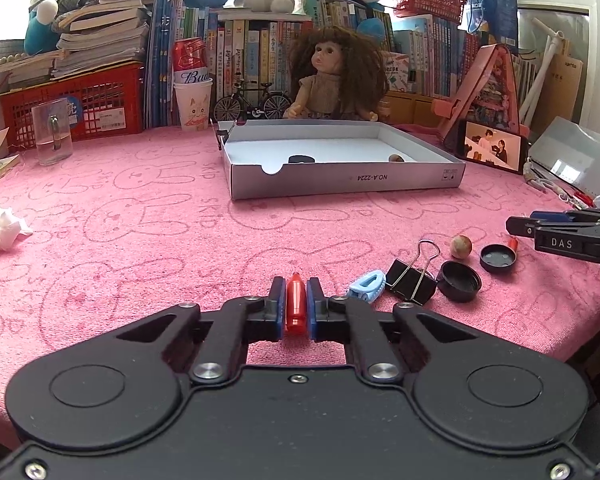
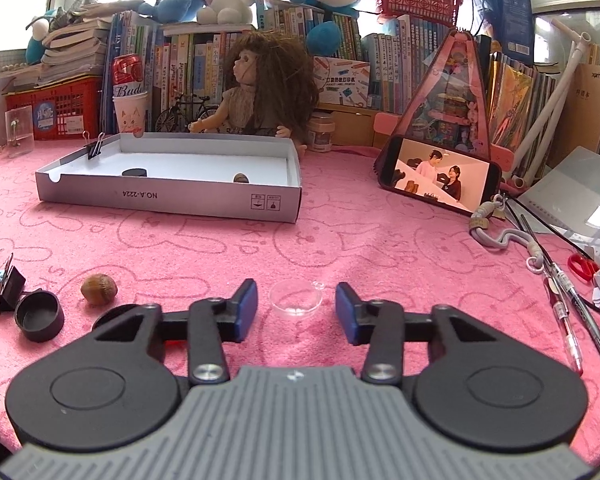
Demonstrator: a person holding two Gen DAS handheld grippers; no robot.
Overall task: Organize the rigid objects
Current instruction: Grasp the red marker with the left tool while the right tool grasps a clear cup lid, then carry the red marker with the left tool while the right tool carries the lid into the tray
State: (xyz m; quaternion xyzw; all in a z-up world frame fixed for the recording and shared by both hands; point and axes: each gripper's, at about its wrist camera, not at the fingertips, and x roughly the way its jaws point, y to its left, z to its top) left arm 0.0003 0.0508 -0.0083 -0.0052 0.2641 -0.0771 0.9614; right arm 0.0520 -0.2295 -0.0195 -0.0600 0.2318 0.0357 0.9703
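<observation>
The small red cap [image 1: 295, 304] is squeezed between the left tongs [image 1: 295, 300], near on the pink bench [image 1: 140, 240]. The clear dish [image 2: 296, 298] is left untouched between the released right tongs [image 2: 296, 308]. The smooth cap could be dropped before the far box [image 1: 340, 180] is reached.

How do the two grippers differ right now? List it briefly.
The left gripper is shut on a red pen cap; the right gripper stands open around a clear plastic dish, its pads clear of the rim. The cap is opaque and slender; the dish is see-through, round and shallow. Both grippers sit low over the pink towel and have blue pads.
</observation>
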